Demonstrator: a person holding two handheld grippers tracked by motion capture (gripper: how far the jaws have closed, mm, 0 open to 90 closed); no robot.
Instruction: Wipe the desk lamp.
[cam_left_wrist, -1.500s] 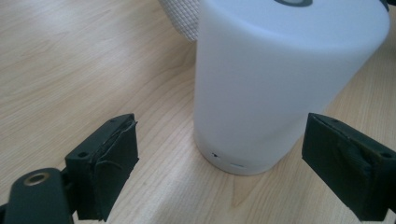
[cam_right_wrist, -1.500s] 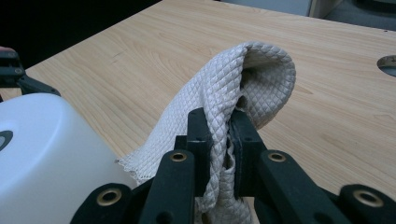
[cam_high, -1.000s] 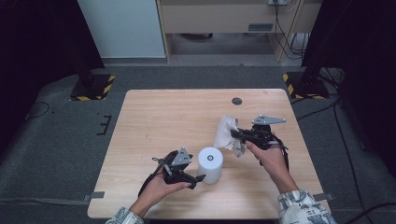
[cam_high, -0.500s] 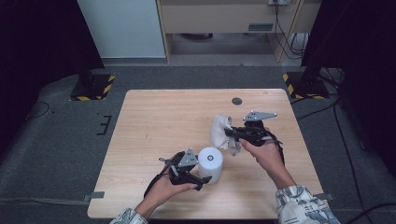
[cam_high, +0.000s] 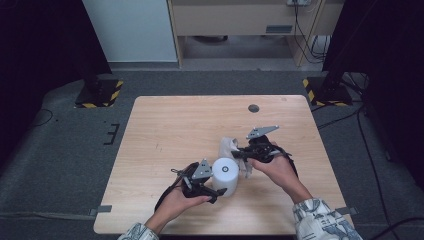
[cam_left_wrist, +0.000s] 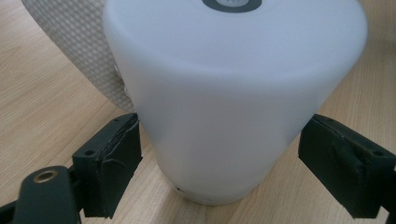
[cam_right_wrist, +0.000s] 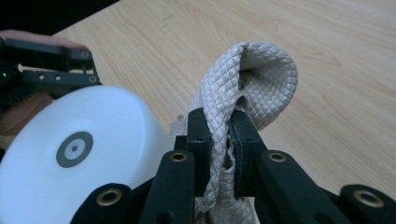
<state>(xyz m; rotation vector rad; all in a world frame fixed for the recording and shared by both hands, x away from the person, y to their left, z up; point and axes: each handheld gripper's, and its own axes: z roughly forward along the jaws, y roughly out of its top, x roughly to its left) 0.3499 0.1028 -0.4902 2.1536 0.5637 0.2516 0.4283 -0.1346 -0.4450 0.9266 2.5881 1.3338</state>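
Observation:
A white cylinder (cam_high: 226, 172) with a grey ring on its top stands near the table's front middle. My left gripper (cam_high: 221, 183) reaches it from the left. In the left gripper view the jaws of that gripper (cam_left_wrist: 219, 158) press against the two sides of the cylinder (cam_left_wrist: 224, 93) near its base. A pale quilted cloth (cam_high: 229, 147) lies just behind the cylinder, and my right gripper (cam_high: 241, 154) is shut on it. In the right gripper view the cloth (cam_right_wrist: 252, 79) loops up between the jaws of that gripper (cam_right_wrist: 217, 135), beside the cylinder (cam_right_wrist: 70, 158).
The wooden table (cam_high: 175, 125) has a small dark round disc (cam_high: 253, 108) near its far right edge. Grey carpet surrounds the table. Black stands with yellow-striped feet (cam_high: 97, 95) sit on the floor at the back left and back right.
My left gripper has slid right and its jaws now sit around the cylinder. My right gripper has carried the cloth left and nearer, up to the cylinder's back.

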